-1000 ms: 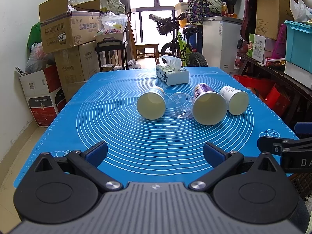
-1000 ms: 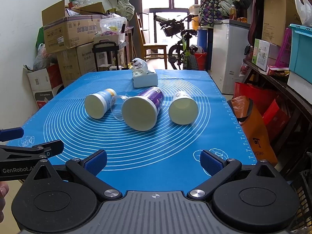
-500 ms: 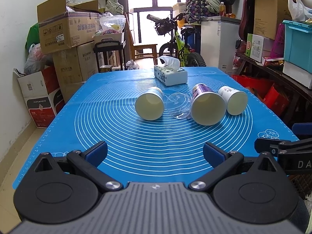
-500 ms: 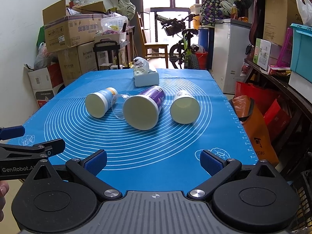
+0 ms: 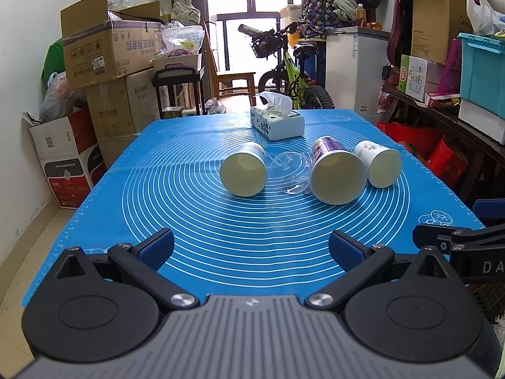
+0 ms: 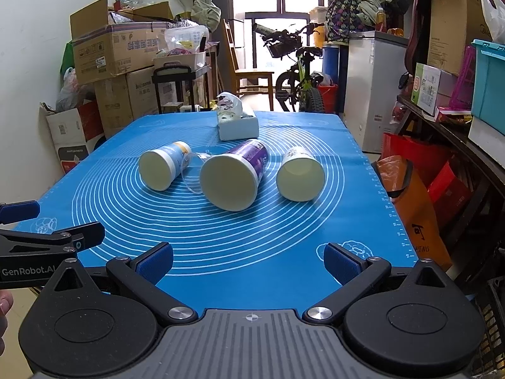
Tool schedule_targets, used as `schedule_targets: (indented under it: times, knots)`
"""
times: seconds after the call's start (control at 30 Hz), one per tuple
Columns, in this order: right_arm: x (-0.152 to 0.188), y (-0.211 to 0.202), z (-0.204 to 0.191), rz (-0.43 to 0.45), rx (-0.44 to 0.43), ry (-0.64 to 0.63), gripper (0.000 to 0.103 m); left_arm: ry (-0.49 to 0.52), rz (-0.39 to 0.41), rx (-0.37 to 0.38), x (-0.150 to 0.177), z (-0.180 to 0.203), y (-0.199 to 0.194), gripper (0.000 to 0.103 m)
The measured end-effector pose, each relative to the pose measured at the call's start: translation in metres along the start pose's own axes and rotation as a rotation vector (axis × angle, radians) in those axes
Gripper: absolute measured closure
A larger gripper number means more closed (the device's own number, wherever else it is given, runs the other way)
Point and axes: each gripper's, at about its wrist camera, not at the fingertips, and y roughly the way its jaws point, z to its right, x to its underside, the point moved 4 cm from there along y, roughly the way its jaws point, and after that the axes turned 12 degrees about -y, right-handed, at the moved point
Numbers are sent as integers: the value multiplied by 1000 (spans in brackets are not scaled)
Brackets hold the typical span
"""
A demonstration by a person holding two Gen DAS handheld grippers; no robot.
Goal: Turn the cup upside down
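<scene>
Nothing on the surface has shifted since a second ago; both my grippers still hover at its near edge, approach not begun.

Left gripper (image 5: 251, 248) and right gripper (image 6: 249, 260) have fingers apart, holding nothing. Four cups lie on their sides mid-mat (image 5: 195, 218): yellow-banded cup (image 5: 243, 172), clear cup (image 5: 290, 172), purple cup (image 5: 336, 175), white cup (image 5: 378, 167). Next, I judge, reach forward and grip one by its wall.

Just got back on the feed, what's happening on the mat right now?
Nothing is grasped yet. Both the left gripper and right gripper hover open at the near edge of the blue mat. Four cups lie on their sides, mouths toward the cameras: three paper cups and a clear plastic cup. A tissue box sits behind.
</scene>
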Motion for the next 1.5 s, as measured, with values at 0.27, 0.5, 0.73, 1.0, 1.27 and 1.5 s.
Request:
schedule_targets:
  times: [0.27,0.5,0.73,1.0,1.27,1.5]
  knots:
    - [0,0,0,-4,-2,-3,2,0,0,0,0,0,0,0]
    - [0,1,0,-7,-3,-3,2,2,-1,1,0,-1,0,0]
    - [0,1,0,-7,-3,-3,2,1,-1,1,0,-1,0,0]
    - [0,4,0,-6,-7,-1,2,10,-3,-4,0,-2,4,0]
    - [-10,15,8,14,-21,9,2,43,40,-5,-21,1,18,0]
    - [-34,36,24,50,-11,16,2,92,89,-17,-54,6,53,0]
